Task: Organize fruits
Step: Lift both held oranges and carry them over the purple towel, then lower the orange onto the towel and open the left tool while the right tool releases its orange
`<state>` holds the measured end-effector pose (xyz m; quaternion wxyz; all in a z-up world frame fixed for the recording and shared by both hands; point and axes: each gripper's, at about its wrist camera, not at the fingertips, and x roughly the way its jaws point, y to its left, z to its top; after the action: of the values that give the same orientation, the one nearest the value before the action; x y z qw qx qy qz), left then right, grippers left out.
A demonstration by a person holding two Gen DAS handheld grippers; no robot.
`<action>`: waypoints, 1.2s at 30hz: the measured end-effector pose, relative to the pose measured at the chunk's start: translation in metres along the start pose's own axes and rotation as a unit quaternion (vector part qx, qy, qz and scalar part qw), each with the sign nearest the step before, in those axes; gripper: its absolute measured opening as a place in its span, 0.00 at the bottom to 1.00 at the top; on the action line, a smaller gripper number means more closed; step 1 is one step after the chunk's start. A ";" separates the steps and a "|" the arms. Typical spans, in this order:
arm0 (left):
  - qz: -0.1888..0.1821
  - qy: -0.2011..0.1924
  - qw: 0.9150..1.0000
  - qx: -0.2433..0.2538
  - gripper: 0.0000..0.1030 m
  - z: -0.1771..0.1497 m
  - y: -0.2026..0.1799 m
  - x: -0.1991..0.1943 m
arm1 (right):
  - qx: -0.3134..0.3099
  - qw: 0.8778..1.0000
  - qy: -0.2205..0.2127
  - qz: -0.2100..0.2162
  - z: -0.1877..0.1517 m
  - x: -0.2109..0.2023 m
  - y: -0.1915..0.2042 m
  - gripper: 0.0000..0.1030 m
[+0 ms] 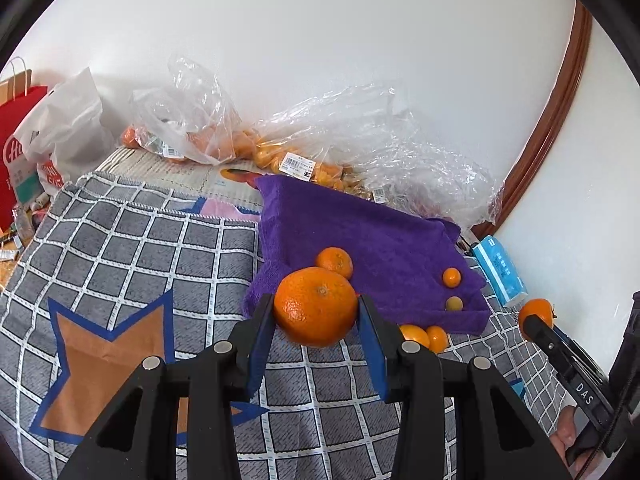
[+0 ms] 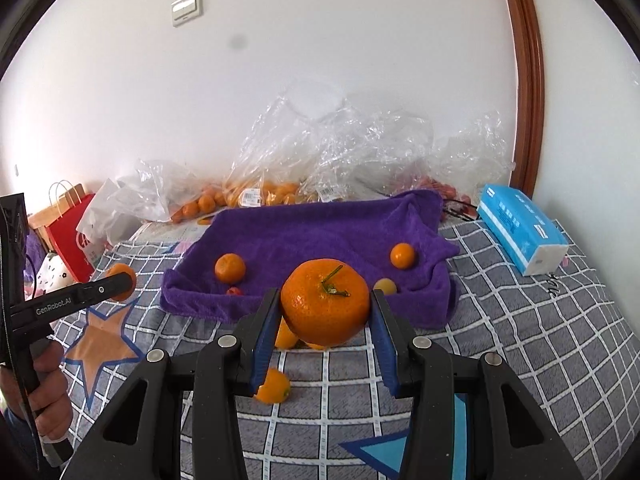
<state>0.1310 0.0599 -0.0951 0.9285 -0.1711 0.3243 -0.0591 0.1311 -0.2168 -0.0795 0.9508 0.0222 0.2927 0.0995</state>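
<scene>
I have a mandarin in each gripper: the left gripper [image 1: 316, 308] is closed on a stemless mandarin [image 1: 315, 306], its blue pads [image 1: 260, 344] pressing the fruit's two sides, and the right gripper [image 2: 325, 304] clamps a stemmed mandarin [image 2: 325, 301] the same way, green stalk facing the lens. Both fruits hang above the near edge of the purple towel [image 2: 320, 232], which I judge to be the sorting place, since its edges are humped up into a shallow tray that would keep round fruit from rolling off. Already on it lie a medium mandarin [image 2: 229, 267], a small orange fruit [image 2: 403, 255], a dull yellowish fruit [image 2: 385, 286] and a tiny red fruit [image 2: 234, 291], spread well apart as if grouped by kind. Loose small orange fruits [image 2: 273, 386] lie on the checked grey bedspread [image 2: 520, 340] just short of the towel, so I judge the job only partly done. From my right camera the left gripper's arm reads "GenRobot.AI", and from the left camera the right one shows "DAS". Behind the towel, crumpled clear plastic bags [image 1: 192, 120] hold more citrus against the wall, with barcode price labels [image 1: 297, 165] too small to read. A blue tissue pack [image 2: 520, 232] sits to the right; its print is illegible. A red paper bag [image 1: 20, 152] at far left shows white lettering I cannot make out.
</scene>
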 end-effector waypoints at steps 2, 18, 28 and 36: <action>0.003 -0.001 1.000 0.008 0.38 0.005 -0.003 0.000 | 0.001 1.000 0.000 0.001 0.004 0.004 0.000 0.43; 0.020 -0.004 1.000 0.013 0.38 0.044 -0.006 0.031 | 0.012 1.000 -0.013 -0.007 0.038 0.043 -0.020 0.43; 0.022 -0.003 1.000 0.007 0.38 0.075 -0.015 0.064 | 0.024 1.000 -0.017 -0.008 0.062 0.082 -0.044 0.43; 0.030 0.026 0.999 -0.004 0.38 0.081 -0.015 0.106 | 0.021 1.000 0.004 -0.001 0.061 0.119 -0.050 0.43</action>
<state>0.2649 0.0447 -0.0919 0.9205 -0.1634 0.3532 -0.0345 0.2703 -0.2403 -0.0991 0.9492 0.0415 0.2981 0.0924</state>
